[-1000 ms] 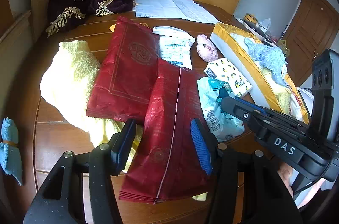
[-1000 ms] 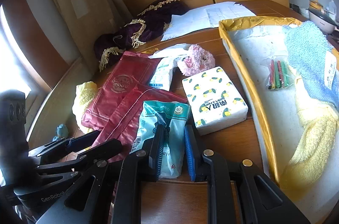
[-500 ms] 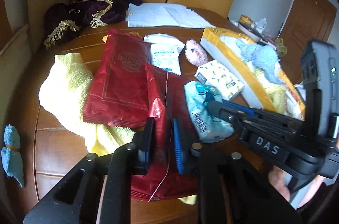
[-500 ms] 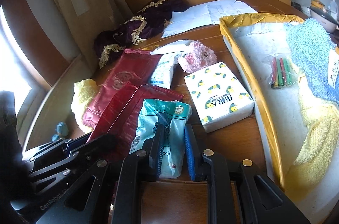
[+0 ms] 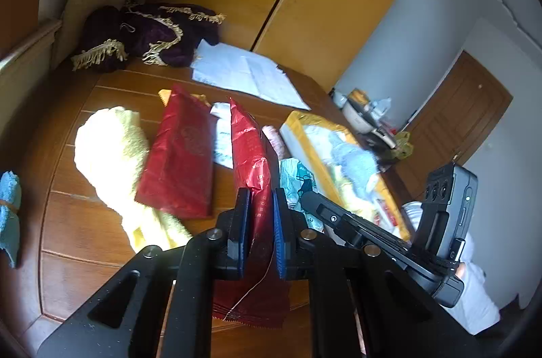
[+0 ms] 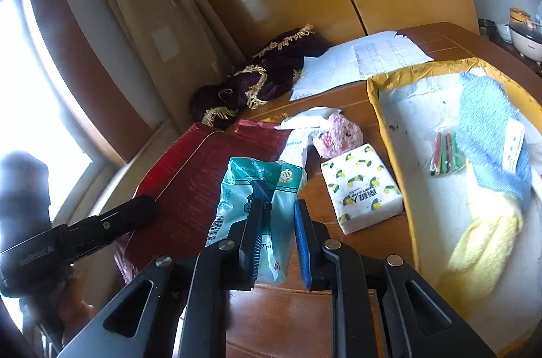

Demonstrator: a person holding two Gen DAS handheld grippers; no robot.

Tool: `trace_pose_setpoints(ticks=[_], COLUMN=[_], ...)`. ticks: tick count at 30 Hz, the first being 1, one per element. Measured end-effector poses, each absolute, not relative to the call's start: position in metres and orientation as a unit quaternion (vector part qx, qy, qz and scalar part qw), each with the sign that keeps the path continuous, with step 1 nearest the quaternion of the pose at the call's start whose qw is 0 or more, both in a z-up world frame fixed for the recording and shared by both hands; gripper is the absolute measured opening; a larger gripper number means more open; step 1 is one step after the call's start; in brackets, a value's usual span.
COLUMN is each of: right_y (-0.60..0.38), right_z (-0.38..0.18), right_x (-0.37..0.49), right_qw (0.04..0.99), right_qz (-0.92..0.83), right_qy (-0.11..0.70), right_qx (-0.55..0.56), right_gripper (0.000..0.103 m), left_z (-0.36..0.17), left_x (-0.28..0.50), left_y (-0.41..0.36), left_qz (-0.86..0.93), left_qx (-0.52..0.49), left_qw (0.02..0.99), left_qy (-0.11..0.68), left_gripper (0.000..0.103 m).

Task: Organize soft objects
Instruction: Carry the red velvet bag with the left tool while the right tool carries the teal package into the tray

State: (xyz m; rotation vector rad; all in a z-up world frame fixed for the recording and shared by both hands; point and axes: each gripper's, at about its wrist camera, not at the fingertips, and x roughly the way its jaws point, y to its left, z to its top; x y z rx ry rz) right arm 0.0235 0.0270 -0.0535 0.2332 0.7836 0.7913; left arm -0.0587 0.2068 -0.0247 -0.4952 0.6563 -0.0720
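My left gripper (image 5: 259, 222) is shut on a red foil packet (image 5: 252, 161), which stands on edge, lifted off the round wooden table (image 5: 74, 222). A second red packet (image 5: 179, 161) lies flat over a yellow towel (image 5: 111, 154). My right gripper (image 6: 276, 239) is shut on a teal plastic packet (image 6: 261, 185), held up just right of the red one. In the right wrist view the left gripper (image 6: 145, 205) shows from the side against the red packet (image 6: 203, 175). The yellow-rimmed box (image 6: 389, 121) on the right holds a blue towel (image 6: 487, 127) and a yellow towel (image 6: 481, 249).
A lemon-print tissue pack (image 6: 360, 188), a pink fluffy thing (image 6: 338, 136) and a small white packet (image 6: 298, 148) lie beside the box. Purple fringed cloth (image 6: 271, 77) and papers (image 6: 359, 60) sit at the back. A blue cloth (image 5: 8, 209) lies at the left table edge.
My left gripper went from open around the red packet to shut on it and raised it on edge. The right gripper rose with the teal packet.
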Motion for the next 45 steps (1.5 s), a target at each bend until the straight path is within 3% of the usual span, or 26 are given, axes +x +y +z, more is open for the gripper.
trace_pose_setpoints(ticks=[11,17,22,28,31,34,41,45], right_y=[-0.031,-0.068,-0.094,-0.103,-0.095,-0.083,-0.088,-0.094], right_z=[-0.020,0.007,0.007,-0.031,-0.047,-0.059,-0.062,-0.069], right_x=[0.053,0.092,0.140,0.181,0.186,0.185,0.186,0.190], right_qw=[0.812,0.858,0.892,0.891,0.877,0.866,0.868,0.860], right_qz=[0.421,0.354,0.249,0.177,0.191,0.207,0.207,0.206], right_qy=[0.377,0.358,0.374,0.417,0.440,0.456,0.451,0.465], right_qx=[0.147,0.097,0.058,0.032,0.022,0.004,0.022,0.045], right_gripper=[0.019,0.019,0.019,0.018,0.009,0.007,0.008,0.009], left_z=[0.004,0.013,0.003,-0.032,-0.048,-0.061,-0.071,-0.079], left_x=[-0.054,-0.008,0.062,0.128,0.136,0.142,0.141,0.143], left_y=[0.210,0.188,0.159,0.128,0.119,0.113,0.113,0.113], left_qz=[-0.051,-0.080,-0.115,-0.107,-0.108,-0.096,-0.072,-0.048], left_qx=[-0.293,-0.306,-0.332,-0.344,-0.343,-0.342,-0.339,-0.328], left_qw=[0.923,0.921,0.900,0.878,0.873,0.871,0.874,0.876], left_qy=[0.245,0.227,0.259,0.316,0.328,0.340,0.342,0.350], left_gripper=[0.010,0.010,0.010,0.010,0.010,0.010,0.012,0.019])
